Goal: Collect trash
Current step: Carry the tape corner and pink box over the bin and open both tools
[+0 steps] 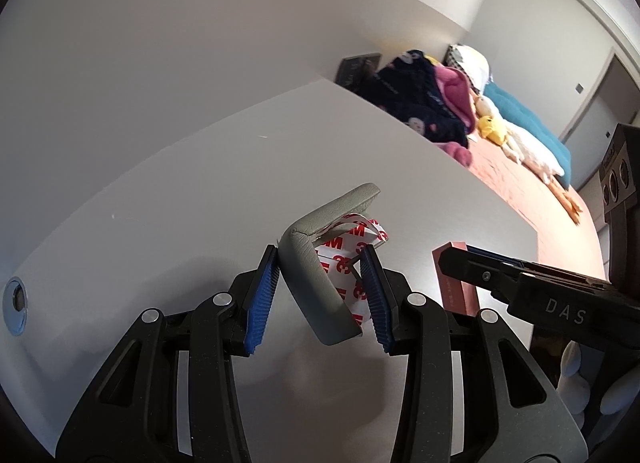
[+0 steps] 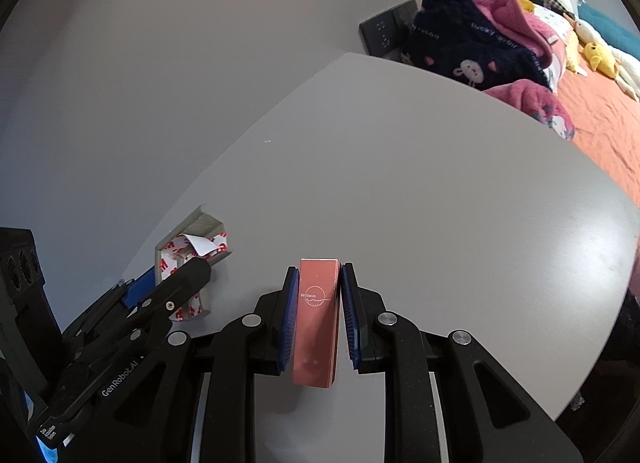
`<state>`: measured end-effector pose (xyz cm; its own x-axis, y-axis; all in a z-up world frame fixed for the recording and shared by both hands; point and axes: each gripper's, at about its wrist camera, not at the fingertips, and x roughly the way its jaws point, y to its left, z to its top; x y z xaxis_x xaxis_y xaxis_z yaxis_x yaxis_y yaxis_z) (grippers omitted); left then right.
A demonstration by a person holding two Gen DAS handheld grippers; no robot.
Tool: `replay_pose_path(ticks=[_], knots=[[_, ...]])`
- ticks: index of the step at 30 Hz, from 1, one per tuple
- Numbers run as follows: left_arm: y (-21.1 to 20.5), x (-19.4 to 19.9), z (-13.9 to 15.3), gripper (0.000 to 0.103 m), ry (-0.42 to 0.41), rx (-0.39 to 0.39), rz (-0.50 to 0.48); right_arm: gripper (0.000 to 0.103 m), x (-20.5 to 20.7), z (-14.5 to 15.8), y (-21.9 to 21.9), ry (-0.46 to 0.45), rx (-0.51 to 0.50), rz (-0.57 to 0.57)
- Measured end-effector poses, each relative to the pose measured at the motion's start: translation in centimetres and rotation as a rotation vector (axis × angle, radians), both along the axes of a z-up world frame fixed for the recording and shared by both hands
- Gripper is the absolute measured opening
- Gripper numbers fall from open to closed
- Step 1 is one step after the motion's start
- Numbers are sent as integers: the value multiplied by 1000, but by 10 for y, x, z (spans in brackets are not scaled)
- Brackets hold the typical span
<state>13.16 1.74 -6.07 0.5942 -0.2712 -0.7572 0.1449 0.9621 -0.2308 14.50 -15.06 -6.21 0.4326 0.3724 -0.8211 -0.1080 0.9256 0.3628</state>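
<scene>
Losing either piece over the bare grey worktop (image 2: 400,183) looks like the main risk. The left gripper (image 1: 320,295) holds a grey L-shaped corner guard (image 1: 316,271) with white, red-printed adhesive backing (image 1: 344,263) peeling loose on its inner face. The guard sits askew between the blue pads (image 1: 262,299): one pad bears on the outer grey face, the other on the backing paper and the guard's inner edge. Because that paper is loose and slick, the guard could pivot or slide out if the hand swings or tilts quickly, and a flap of the backing could catch on something.

The right gripper (image 2: 316,315) carries a slim salmon-pink box (image 2: 316,315), gripped on its 2 long sides, its length lying along the fingers. The hold looks square, though smooth card can creep downward under a light squeeze. In the right wrist view both tools appear close together, so a careless move could knock one piece against the other.

Left jaws: partly closed, clamped on the corner guard. Right jaws: narrow, clamped on the pink box. Both pieces appear lifted off the worktop, though the gap under them is hard to judge. No bin shows in either view, so where they must go cannot be told.
</scene>
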Motion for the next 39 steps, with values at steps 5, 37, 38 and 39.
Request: replay_pose_path(ticks=[5,37,38,39], knots=[[-24,-10,7,42,-5,2,-40,23,-21,10,-16,-25,5,-13],[18,-23,-12,42,31,18,29,31,-20,-41,19,74,-58,-11],[20,-22,-14,42,36,17,32,31,-19,-43,21,78,-61,-11],[22,-20,-16,42,40,15,33,31,-17,-45,22,80,-66,-12]])
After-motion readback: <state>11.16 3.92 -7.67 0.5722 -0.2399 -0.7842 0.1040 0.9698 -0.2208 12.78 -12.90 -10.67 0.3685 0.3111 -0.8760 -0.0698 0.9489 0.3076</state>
